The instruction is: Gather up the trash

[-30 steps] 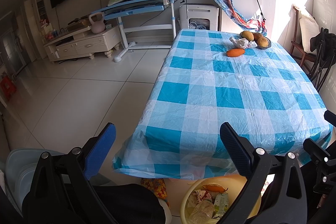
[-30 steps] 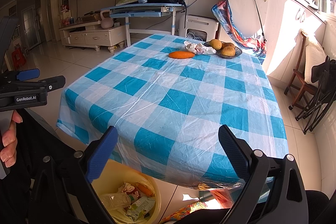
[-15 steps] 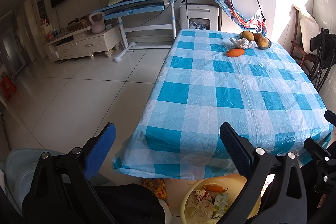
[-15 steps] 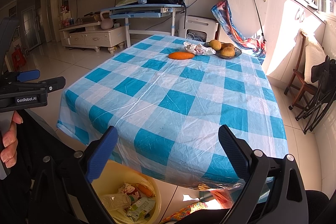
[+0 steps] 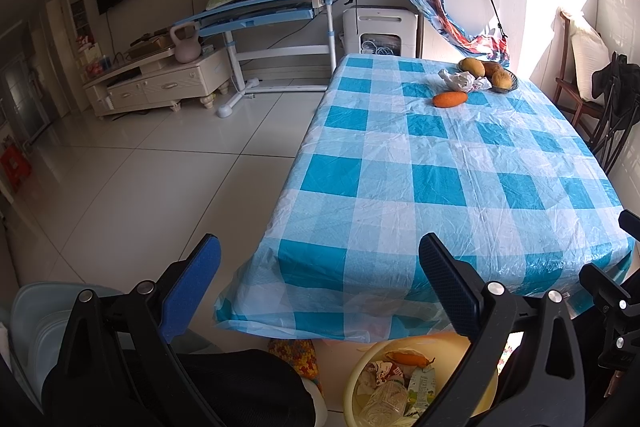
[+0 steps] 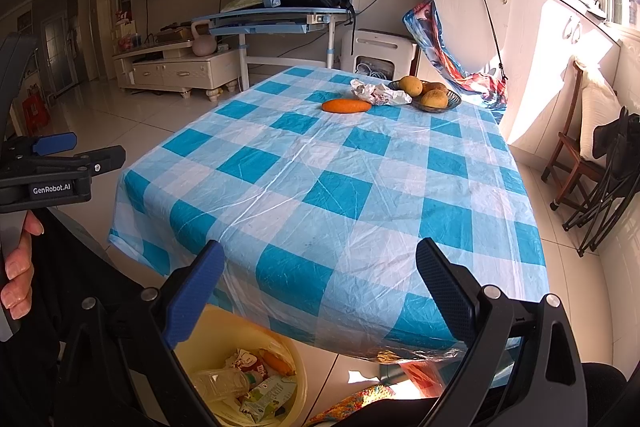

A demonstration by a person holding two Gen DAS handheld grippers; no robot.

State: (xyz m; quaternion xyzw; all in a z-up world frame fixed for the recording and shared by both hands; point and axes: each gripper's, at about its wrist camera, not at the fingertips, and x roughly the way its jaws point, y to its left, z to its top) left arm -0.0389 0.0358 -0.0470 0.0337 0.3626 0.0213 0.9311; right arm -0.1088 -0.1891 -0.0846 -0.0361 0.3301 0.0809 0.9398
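Note:
A yellow trash basin [image 5: 362, 367] [image 6: 296, 363] sits on the floor below the near table edge, holding a plastic bottle [image 5: 382, 401] [image 6: 218, 383], cartons and wrappers. At the far end of the blue checked tablecloth [image 5: 440, 163] [image 6: 340, 179] lie a crumpled white plastic bag [image 5: 460, 79] [image 6: 378, 93] and an orange carrot [image 5: 449, 99] [image 6: 346, 105]. My left gripper [image 5: 320, 279] hangs open near the table's front edge, nothing between its fingers. My right gripper [image 6: 320, 281] is open too, above the same edge. The left gripper body [image 6: 52, 175] shows at the right wrist view's left side.
A dark bowl of mangoes [image 5: 494, 75] [image 6: 430, 95] stands beside the bag. Chairs [image 6: 576, 155] line the right wall. A pale blue stool [image 5: 36, 323] is at lower left. A desk [image 5: 264, 15] and TV cabinet [image 5: 160, 83] stand beyond open tiled floor [image 5: 140, 179].

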